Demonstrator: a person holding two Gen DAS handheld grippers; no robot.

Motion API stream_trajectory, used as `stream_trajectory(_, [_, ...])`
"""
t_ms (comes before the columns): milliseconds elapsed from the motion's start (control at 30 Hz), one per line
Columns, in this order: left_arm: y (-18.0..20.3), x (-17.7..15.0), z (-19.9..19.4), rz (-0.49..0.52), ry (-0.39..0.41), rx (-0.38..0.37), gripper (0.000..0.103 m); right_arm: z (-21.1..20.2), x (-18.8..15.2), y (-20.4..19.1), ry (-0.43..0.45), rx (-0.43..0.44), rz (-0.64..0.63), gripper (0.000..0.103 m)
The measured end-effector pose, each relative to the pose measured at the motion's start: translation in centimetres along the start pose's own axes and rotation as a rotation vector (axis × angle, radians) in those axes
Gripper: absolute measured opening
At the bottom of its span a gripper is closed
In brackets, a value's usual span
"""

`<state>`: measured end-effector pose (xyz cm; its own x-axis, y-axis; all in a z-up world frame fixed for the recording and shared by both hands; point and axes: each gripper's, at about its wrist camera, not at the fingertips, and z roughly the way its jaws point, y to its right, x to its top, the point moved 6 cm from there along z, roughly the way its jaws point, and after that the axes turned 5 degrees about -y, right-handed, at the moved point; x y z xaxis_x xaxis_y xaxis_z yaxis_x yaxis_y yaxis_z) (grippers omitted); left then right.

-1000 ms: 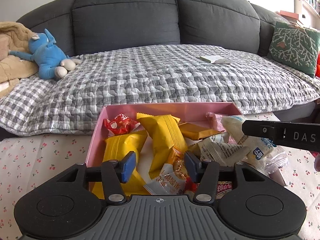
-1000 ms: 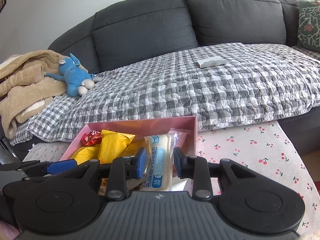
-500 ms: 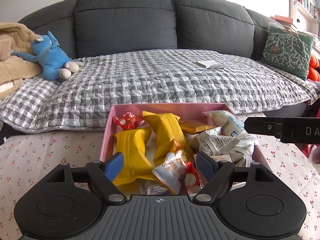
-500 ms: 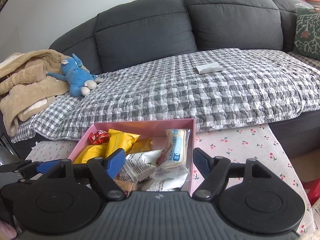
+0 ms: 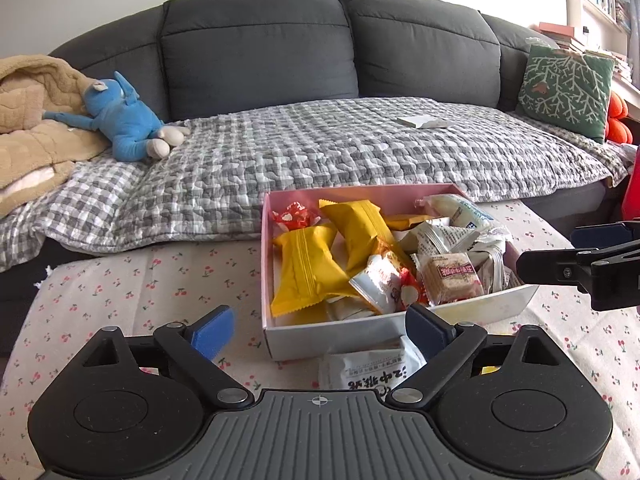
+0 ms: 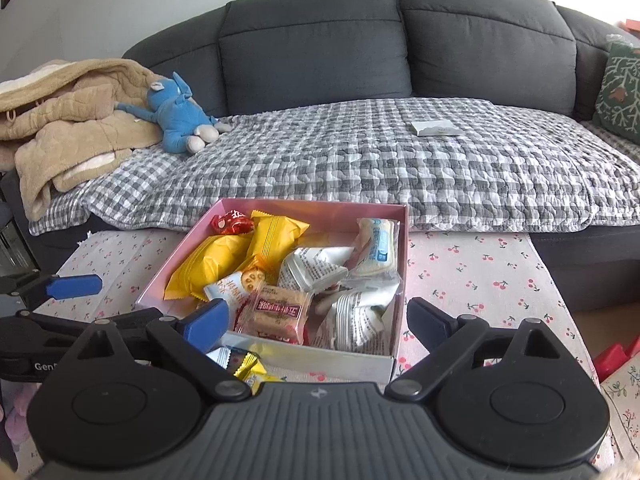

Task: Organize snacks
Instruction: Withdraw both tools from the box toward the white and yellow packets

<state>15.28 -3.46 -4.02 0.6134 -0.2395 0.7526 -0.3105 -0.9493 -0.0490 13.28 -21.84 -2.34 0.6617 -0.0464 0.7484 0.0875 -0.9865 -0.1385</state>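
- The pink box (image 6: 362, 210) stood on the cherry-print tablecloth (image 6: 480, 272), full of snack packets.
- The left gripper (image 5: 320, 328) hung before the box, its fingers wide apart and holding nothing.
- The right gripper (image 6: 318, 320) was also spread wide and held nothing.
- A white packet (image 5: 372, 372), partly hidden, seemed to lie outside the box.

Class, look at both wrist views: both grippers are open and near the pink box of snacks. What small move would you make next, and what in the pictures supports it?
Probably lower the open left gripper onto the white packet lying on the table just outside the pink box. That packet sits right below its open jaws, while most snacks already lie in the box. The right gripper is open too and holds nothing.
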Motion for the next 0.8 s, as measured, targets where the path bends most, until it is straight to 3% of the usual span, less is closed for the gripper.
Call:
stream_trajectory(533, [-1.7,-5.6,-1.9,-0.041,-0.034,-0.003,0.096,-0.6,-4.6,-1.9,-0.065,-0.017,-0.043,0.098])
stream_trajectory(800, [-0.5,-6.7,-1.1,-0.017,-0.077,-0.017,0.096,1.0,-6.7,-2.4,-0.133,-0.024,-0.022,0.098])
